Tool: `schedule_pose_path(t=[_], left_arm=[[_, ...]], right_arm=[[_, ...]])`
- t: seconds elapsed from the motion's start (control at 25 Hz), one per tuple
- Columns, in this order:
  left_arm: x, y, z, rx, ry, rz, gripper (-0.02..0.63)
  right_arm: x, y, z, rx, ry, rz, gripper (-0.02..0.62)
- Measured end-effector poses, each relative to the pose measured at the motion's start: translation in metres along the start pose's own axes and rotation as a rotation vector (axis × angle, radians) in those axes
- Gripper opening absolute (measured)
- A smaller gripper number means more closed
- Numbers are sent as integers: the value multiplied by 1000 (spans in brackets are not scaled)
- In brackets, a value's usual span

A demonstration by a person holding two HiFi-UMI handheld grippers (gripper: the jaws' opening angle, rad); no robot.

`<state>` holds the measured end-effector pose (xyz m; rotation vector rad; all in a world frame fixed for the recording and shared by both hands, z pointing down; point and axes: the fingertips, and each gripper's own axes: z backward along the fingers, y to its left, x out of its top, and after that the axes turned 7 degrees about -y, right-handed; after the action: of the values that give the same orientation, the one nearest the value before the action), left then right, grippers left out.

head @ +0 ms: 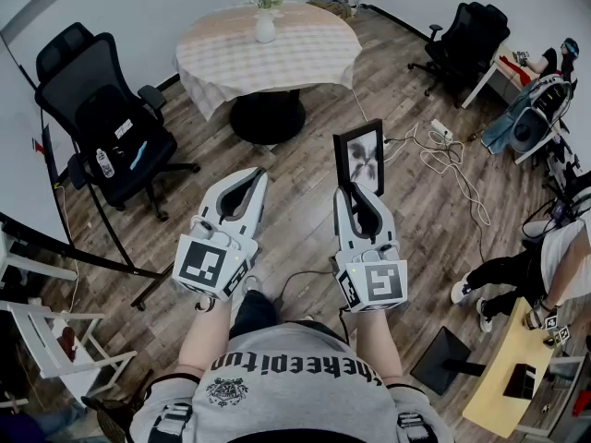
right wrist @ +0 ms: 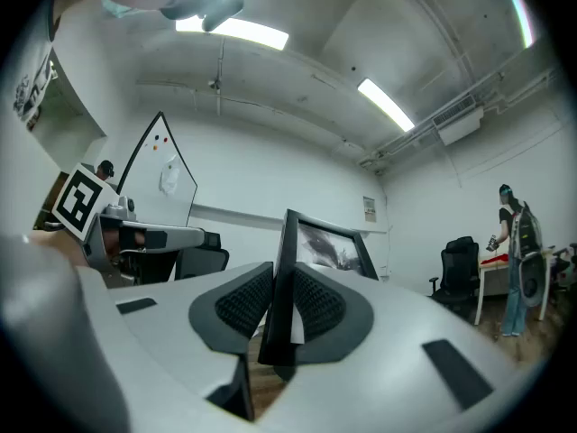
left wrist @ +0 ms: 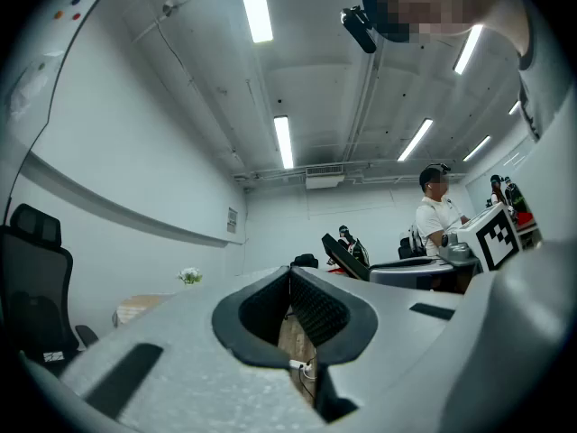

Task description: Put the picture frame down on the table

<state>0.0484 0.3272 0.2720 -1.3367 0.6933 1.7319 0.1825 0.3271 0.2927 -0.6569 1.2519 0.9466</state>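
A black picture frame (head: 361,158) with a dark ink print stands upright in my right gripper (head: 355,189), whose jaws are shut on its lower edge. In the right gripper view the frame (right wrist: 306,253) rises from between the two ribbed pads. My left gripper (head: 256,178) is held beside it at the left, shut with nothing between its pads (left wrist: 311,309). The round table (head: 305,66) with a checked cloth lies ahead across the wooden floor, well beyond both grippers. A white vase of flowers (head: 265,18) stands on it.
A black office chair (head: 103,118) stands at the left and another (head: 471,37) at the far right. Cables and a power strip (head: 441,150) lie on the floor at the right. People are at the right edge near desks (head: 509,384).
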Motion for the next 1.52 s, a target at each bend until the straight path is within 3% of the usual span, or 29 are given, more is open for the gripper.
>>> schedule_pose_path(t=[0.84,1.52], left_arm=[[-6,55,-22,-39,-1,4,15],[-20,147,-45,-119,-10,1,15]], right_arm=[[-12,10,-52,-46,-1,2,78],[-32,40,-134,-123,-14,-9,77]])
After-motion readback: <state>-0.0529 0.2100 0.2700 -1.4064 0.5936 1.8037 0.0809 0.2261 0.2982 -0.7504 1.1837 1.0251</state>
